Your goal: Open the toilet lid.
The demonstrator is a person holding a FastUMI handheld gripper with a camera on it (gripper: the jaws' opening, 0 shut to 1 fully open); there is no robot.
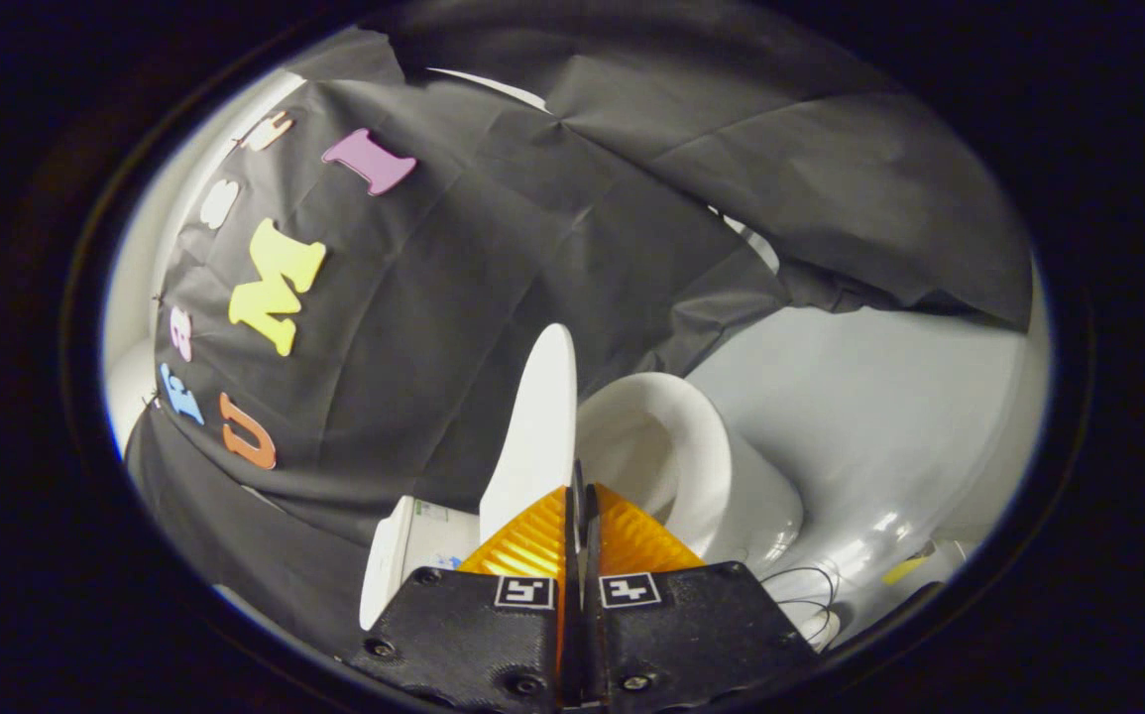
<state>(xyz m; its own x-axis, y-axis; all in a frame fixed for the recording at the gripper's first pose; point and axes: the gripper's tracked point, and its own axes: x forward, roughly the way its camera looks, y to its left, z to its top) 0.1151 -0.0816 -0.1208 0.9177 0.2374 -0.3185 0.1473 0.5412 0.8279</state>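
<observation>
The gripper [579,496] was clamped on the toilet lid [539,426] — its fingers pressed together on the lid's thin edge. The lid stood raised, rising just ahead of the fingertips, with the open toilet bowl [701,466] beside it — black cloth wall [493,248] beyond.

Gripper [579,486]: fingers pressed together, practically no gap btwn them, tips meeting at 12 o'clock from the gripper body. Whether anything thin is pinched at the tips can't be told. Two finger mounts sit side by side at 6 o'clock, each w/ a square marker on top.
</observation>
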